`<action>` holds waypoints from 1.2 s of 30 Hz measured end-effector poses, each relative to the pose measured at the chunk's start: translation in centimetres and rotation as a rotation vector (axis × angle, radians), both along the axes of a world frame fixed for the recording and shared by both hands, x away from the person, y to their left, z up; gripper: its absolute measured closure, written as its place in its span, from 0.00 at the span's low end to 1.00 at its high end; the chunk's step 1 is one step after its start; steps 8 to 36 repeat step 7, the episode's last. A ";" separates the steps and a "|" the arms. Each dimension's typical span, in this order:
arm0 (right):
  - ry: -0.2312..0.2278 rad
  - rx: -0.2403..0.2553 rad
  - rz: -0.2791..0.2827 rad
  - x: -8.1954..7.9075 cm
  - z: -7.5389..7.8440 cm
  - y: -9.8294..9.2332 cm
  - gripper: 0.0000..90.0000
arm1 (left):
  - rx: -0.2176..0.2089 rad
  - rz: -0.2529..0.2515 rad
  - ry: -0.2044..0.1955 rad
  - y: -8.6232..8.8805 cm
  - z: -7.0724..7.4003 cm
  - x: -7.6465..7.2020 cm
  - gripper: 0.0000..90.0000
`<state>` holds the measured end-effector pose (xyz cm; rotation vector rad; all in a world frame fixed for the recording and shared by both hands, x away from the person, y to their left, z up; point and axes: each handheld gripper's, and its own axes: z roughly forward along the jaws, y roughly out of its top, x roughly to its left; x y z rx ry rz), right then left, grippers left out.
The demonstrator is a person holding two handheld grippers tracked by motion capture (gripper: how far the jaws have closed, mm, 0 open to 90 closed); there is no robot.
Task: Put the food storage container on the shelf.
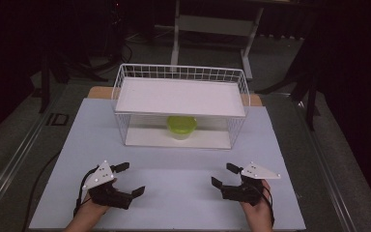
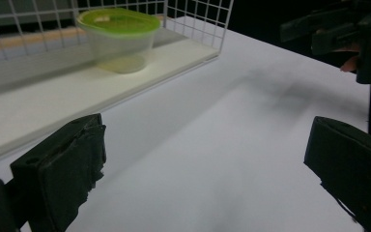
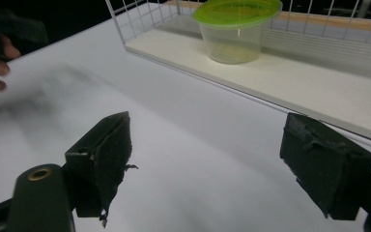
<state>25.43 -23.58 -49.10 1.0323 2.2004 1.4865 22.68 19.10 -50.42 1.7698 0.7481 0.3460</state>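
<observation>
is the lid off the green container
No, the green lid sits on top of the clear container, which stands on the lower shelf of the wire rack.

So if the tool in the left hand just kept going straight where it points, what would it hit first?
Probably the white bottom board of the wire rack, then the green-lidded tub; the left tool is open, the table before it bare.

Green-lidded container [image 2: 118, 41] on white shelf [image 2: 77, 82], wire rack [image 2: 198, 19] — black jaws wide apart

Dim room, dark surroundings, table [image 1: 174, 193] evenly lit, soft shadows, slightly blurred gripper views
</observation>
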 end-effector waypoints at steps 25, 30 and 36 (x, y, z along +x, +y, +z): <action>0.000 -0.018 0.016 0.2 -0.3 0.2 0.21 | -0.005 -0.001 0.006 0.1 -0.1 0.1 0.02; 0.000 -0.018 0.016 0.2 -0.3 0.2 0.21 | -0.005 -0.001 0.006 0.1 -0.1 0.1 0.02; 0.000 -0.018 0.016 0.2 -0.3 0.2 0.21 | -0.005 -0.001 0.006 0.1 -0.1 0.1 0.02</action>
